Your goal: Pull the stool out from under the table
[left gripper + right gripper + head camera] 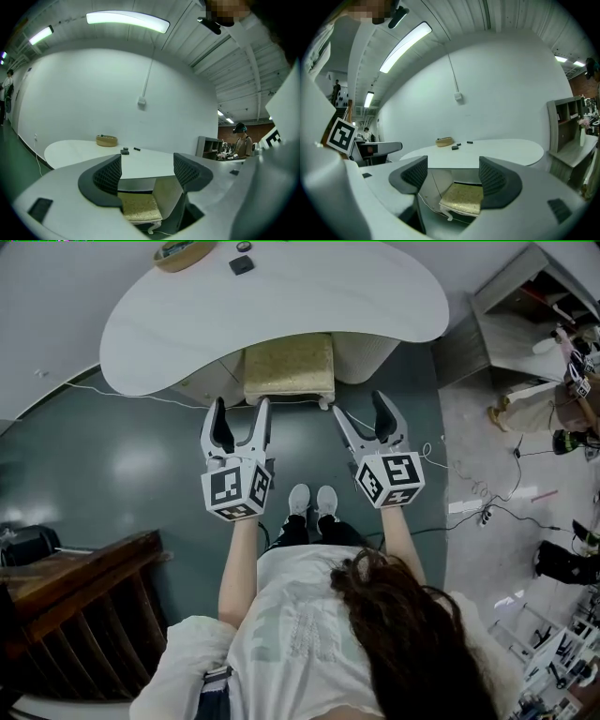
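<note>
Under the near edge of the white, kidney-shaped counter sits the stool, dead ahead of the person at twelve o'clock. Its pale yellow cushioned seat is partly tucked beneath the top, and the near part sticks out past the rim. One curled white leg shows at its near right corner.

The person stands facing it, white shoes together on the dark green floor, arms stretched forward. The left tool is held at about eleven o'clock and the right tool at about one. Both point at the stool and are short of it, touching nothing.

From the left gripper view, the left tool has its ribbed black pads spread wide, with only the seat seen beyond the gap. The right tool is likewise spread open and empty, the seat showing low between its pads.

Far across the counter, towards eleven o'clock, rest a shallow basket and a small dark block. A grey shelf unit stands off at two o'clock.
</note>
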Motion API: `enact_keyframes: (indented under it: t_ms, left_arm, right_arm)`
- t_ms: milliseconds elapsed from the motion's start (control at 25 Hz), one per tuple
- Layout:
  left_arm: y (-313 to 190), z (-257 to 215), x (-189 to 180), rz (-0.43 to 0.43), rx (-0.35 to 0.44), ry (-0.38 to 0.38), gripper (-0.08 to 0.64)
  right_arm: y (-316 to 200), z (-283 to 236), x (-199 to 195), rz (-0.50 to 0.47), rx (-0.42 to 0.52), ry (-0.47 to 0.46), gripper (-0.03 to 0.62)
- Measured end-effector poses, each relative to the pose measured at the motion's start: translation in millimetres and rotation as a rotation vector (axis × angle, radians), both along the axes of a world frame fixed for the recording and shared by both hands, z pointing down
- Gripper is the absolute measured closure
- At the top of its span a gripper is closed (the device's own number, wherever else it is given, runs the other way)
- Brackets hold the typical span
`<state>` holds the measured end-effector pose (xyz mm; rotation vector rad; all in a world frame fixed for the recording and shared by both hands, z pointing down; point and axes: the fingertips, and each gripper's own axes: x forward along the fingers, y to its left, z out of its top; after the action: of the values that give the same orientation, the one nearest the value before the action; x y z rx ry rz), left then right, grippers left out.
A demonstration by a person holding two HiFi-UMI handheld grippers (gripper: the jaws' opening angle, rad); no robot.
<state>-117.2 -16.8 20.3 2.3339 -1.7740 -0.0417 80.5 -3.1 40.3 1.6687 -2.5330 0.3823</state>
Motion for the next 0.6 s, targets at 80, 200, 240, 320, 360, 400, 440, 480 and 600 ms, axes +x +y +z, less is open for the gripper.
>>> enact_keyframes:
  t_ms: [80, 200, 240, 320, 360, 400, 440, 480, 600]
  left_arm:
    - [-7, 19, 0, 0.013, -0.040, -0.011, 0.238]
    - [-21, 53, -1, 0.012, -0.101, -0.037, 0.238]
    - [-25, 65, 0, 0.007, -0.119, -0.048, 0.238]
    - [-33, 93, 0, -0.002, -0.151, -0.057, 0.238]
    - [-37, 109, 0, -0.003, -0.164, -0.058, 0.238]
    - [-40, 127, 0, -0.001, -0.175, -0.060, 0.238]
    - [-43, 145, 0, 0.002, -0.184, -0.062, 0.238]
    - [-46, 164, 0, 0.005, -0.190, -0.064, 0.238]
    - [-63, 211, -2, 0.007, -0.200, -0.059, 0.238]
  right_arm:
    - [-9, 13, -3, -0.019, -0.021, 0.009, 0.259]
    - [-24, 38, -5, -0.042, -0.055, 0.011, 0.259]
    - [-30, 48, -3, -0.044, -0.066, 0.013, 0.259]
    - [-42, 74, 1, -0.041, -0.086, 0.015, 0.259]
    - [-48, 90, 3, -0.035, -0.096, 0.014, 0.259]
    - [-54, 108, 5, -0.027, -0.105, 0.012, 0.259]
    - [-60, 127, 6, -0.020, -0.113, 0.012, 0.259]
    - [-67, 145, 7, -0.016, -0.119, 0.015, 0.259]
    - [-89, 193, 7, -0.014, -0.127, 0.032, 0.259]
